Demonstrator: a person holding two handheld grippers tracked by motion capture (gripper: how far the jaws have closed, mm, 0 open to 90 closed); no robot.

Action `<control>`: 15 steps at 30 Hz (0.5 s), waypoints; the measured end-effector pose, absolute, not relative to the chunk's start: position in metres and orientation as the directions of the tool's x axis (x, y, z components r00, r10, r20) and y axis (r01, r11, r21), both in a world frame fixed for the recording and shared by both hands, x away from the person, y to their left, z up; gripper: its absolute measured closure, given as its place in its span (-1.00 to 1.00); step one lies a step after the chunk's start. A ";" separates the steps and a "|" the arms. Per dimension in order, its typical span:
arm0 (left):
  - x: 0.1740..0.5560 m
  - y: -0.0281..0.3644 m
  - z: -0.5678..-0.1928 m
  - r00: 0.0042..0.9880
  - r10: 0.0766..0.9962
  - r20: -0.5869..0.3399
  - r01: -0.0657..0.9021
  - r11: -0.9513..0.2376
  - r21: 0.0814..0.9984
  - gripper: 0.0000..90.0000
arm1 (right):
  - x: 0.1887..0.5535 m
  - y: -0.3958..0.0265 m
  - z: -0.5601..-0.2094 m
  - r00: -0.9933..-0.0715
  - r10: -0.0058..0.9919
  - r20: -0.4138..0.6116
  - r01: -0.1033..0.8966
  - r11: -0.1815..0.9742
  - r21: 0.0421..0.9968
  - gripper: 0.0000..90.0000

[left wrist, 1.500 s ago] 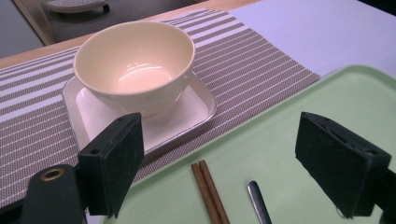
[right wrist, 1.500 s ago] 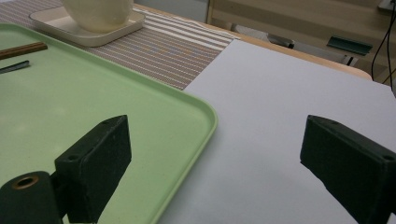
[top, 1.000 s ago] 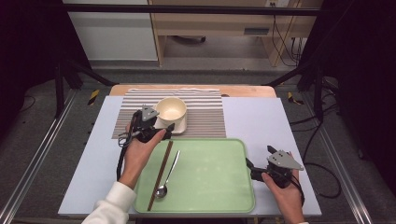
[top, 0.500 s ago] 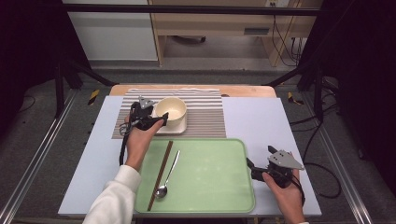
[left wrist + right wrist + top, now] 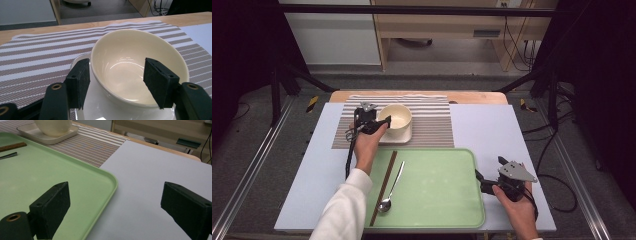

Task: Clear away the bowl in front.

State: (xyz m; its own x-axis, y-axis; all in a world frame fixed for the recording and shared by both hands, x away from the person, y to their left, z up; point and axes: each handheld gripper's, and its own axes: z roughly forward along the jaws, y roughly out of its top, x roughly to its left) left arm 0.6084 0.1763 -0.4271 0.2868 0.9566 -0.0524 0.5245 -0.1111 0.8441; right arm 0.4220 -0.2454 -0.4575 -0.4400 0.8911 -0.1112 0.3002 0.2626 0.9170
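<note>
No legible text, labels, brands or numbers on anything I can see from my views.

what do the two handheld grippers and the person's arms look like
Both grippers are black. The left gripper and right gripper each carry a grey three-cornered plate on top and trail a black cable. Their jaws end in flat, black, rectangular pads with brass-coloured rivets behind. A white sleeve covers the left arm.

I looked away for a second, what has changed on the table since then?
The left gripper moved forward to the bowl, its jaws closing astride the near rim, one inside, one outside, not yet pressing. The right gripper, tray, spoon and chopsticks stayed put.
</note>
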 end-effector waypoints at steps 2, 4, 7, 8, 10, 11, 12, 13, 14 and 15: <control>0.611 0.176 -0.432 0.276 0.960 -0.053 0.533 -0.107 0.839 -0.11 | 0.422 -0.245 -0.457 -0.441 0.891 -0.110 0.300 0.262 0.917 -0.80; 0.614 0.176 -0.435 0.269 0.962 -0.057 0.541 -0.102 0.835 -0.08 | 0.422 -0.245 -0.458 -0.442 0.890 -0.111 0.300 0.263 0.917 -0.80; 0.616 0.176 -0.439 0.254 0.965 -0.063 0.551 -0.091 0.829 -0.03 | 0.422 -0.245 -0.458 -0.444 0.889 -0.111 0.300 0.264 0.917 -0.80; 0.617 0.177 -0.440 0.250 0.966 -0.062 0.554 -0.091 0.828 -0.01 | 0.422 -0.245 -0.458 -0.444 0.889 -0.114 0.299 0.267 0.916 -0.80; 0.618 0.176 -0.442 0.244 0.967 -0.070 0.560 -0.082 0.825 0.04 | 0.422 -0.244 -0.458 -0.445 0.888 -0.114 0.300 0.268 0.915 -0.80; 0.619 0.176 -0.443 0.244 0.967 -0.069 0.562 -0.083 0.823 0.06 | 0.422 -0.244 -0.458 -0.446 0.888 -0.113 0.301 0.268 0.915 -0.80; 0.620 0.176 -0.444 0.242 0.968 -0.071 0.565 -0.081 0.821 0.08 | 0.422 -0.244 -0.458 -0.446 0.888 -0.113 0.301 0.268 0.915 -0.80; 0.620 0.176 -0.445 0.240 0.968 -0.069 0.573 -0.083 0.815 0.11 | 0.422 -0.244 -0.458 -0.446 0.888 -0.113 0.301 0.268 0.915 -0.80; 0.620 0.176 -0.446 0.234 0.970 -0.069 0.577 -0.081 0.813 0.13 | 0.422 -0.244 -0.458 -0.447 0.888 -0.113 0.302 0.269 0.915 -0.80; 0.621 0.176 -0.446 0.231 0.970 -0.078 0.578 -0.072 0.813 0.15 | 0.422 -0.244 -0.458 -0.446 0.888 -0.113 0.302 0.268 0.915 -0.80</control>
State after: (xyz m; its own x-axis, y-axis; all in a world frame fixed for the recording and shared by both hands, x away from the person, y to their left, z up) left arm 0.6209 0.1756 -0.4463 0.2309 0.9699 -0.0777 0.5777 -0.0724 0.8130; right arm 0.4223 -0.2444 -0.4582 -0.4460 0.8879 -0.1128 0.3020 0.2679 0.9149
